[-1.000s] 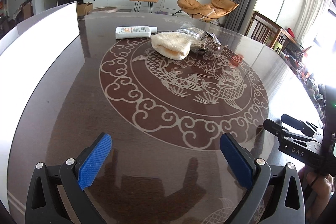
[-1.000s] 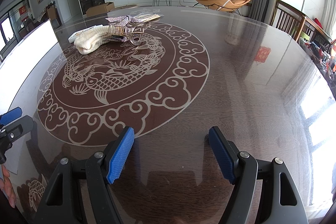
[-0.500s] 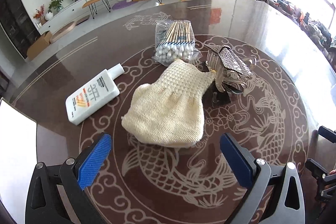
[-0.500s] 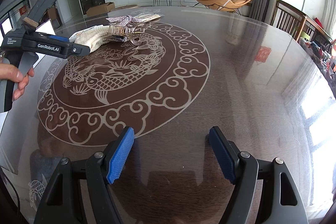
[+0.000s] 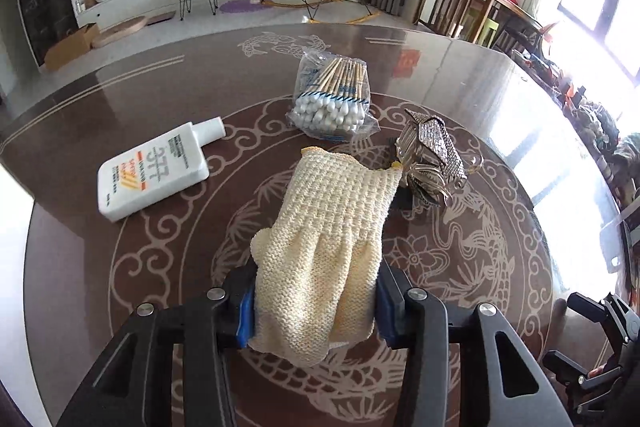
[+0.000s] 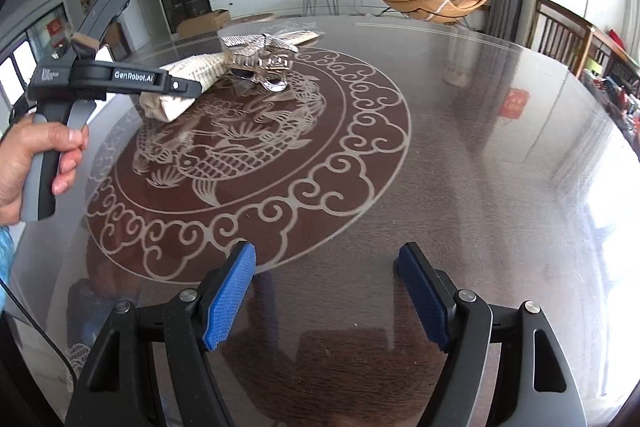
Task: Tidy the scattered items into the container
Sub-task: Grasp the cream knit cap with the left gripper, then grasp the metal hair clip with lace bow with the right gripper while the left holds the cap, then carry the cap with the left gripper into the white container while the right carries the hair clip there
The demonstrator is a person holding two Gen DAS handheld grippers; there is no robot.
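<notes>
A cream knitted glove [image 5: 336, 211] lies on the dark patterned table [image 5: 460, 83], and my left gripper [image 5: 314, 303] has its blue pads pressed on the glove's near end, jaws closing. Beyond it lie a white lotion bottle [image 5: 154, 173], a bag of cotton swabs [image 5: 332, 99] and a silver hair clip [image 5: 436, 155]. In the right wrist view the glove [image 6: 200, 71] and hair clip [image 6: 260, 61] sit at the far left, with a hand [image 6: 36, 155] holding the left gripper's handle. My right gripper [image 6: 326, 291] is open over bare table.
A white surface [image 5: 10, 227] fills the left edge of the left wrist view. Wooden chairs [image 5: 460, 7] stand past the table's far right rim. Part of the right gripper's body [image 5: 592, 347] shows at the lower right.
My left gripper moved forward over the table to the glove and its jaws came in onto the glove's near end. The right gripper stayed in place, open.
</notes>
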